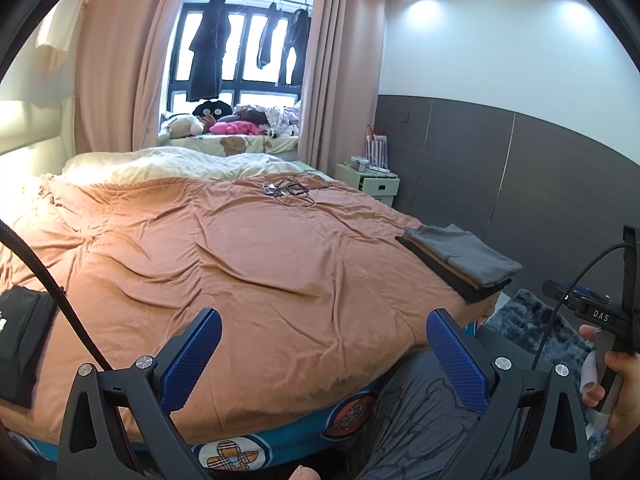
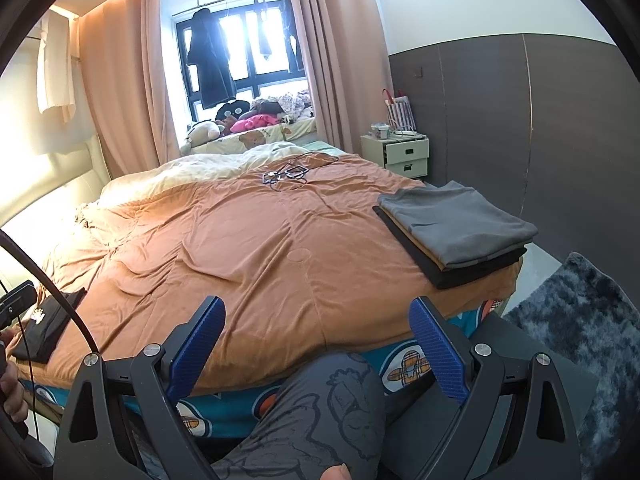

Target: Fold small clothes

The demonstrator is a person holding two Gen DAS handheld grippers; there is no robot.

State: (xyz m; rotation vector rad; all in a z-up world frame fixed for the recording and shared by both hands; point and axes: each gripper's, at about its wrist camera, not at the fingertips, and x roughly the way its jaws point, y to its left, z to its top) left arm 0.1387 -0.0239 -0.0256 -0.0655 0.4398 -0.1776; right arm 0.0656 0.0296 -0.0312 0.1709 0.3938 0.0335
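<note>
A stack of folded clothes, grey on top of tan and black [image 1: 464, 261] [image 2: 456, 227], lies at the right edge of the orange bed cover [image 1: 256, 256] [image 2: 248, 256]. A black garment with a white print [image 1: 22, 336] [image 2: 50, 326] lies at the bed's left front edge. My left gripper [image 1: 324, 322] is open and empty, held above the bed's front edge. My right gripper [image 2: 318, 312] is open and empty, also above the front edge. The right gripper's body [image 1: 592, 312] shows at the right of the left wrist view.
Cables and small black items [image 1: 290, 190] [image 2: 286, 174] lie on the far part of the bed. A white nightstand [image 1: 368, 182] [image 2: 402, 154] stands at the far right. A dark shaggy rug [image 2: 580, 320] covers the floor on the right. The person's knee [image 2: 320, 408] is below the grippers.
</note>
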